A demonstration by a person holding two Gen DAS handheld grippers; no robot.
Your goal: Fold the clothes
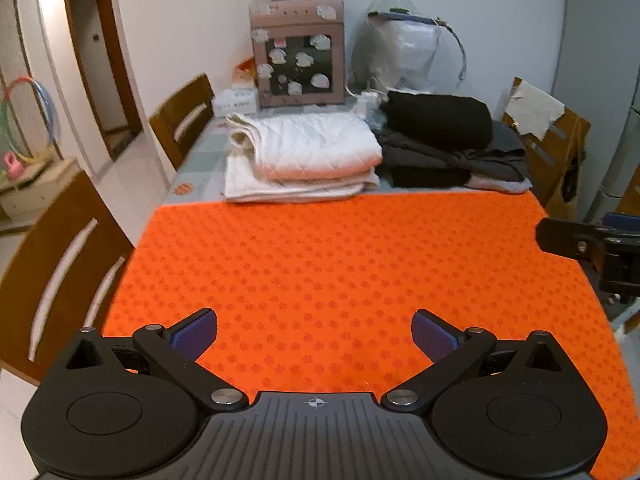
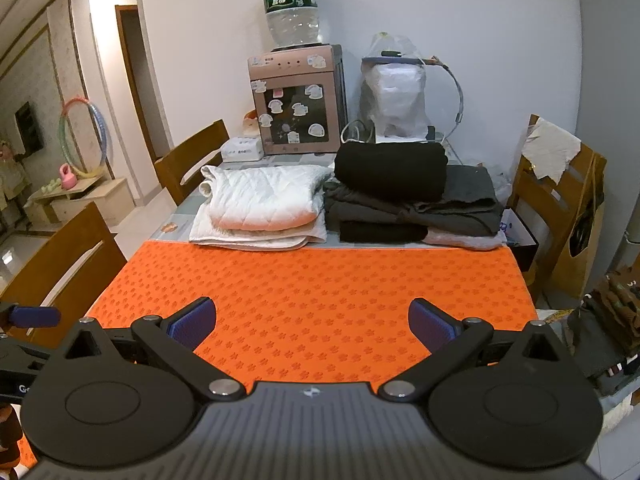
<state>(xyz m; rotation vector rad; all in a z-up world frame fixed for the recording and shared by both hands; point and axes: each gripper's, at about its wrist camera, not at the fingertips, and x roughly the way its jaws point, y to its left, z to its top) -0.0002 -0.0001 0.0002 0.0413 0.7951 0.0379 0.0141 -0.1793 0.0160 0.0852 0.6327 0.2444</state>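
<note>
Folded clothes sit at the far end of the table, beyond an orange patterned mat (image 1: 340, 272) (image 2: 320, 300). A white quilted stack (image 1: 308, 156) (image 2: 260, 204) lies on the left. A dark pile of black and grey garments (image 1: 444, 140) (image 2: 408, 192) lies on the right. My left gripper (image 1: 314, 334) hovers open over the mat's near edge with nothing between its blue pads. My right gripper (image 2: 312, 322) is likewise open and empty above the mat. In the left wrist view, part of the right gripper (image 1: 592, 248) shows at the right edge.
A pink water dispenser (image 1: 298, 52) (image 2: 296, 100) with a bottle and a plastic-wrapped appliance (image 2: 396, 96) stand against the back wall. Wooden chairs (image 1: 64, 264) (image 2: 188, 160) flank the table on the left; another chair (image 2: 560, 200) with a cloth stands on the right.
</note>
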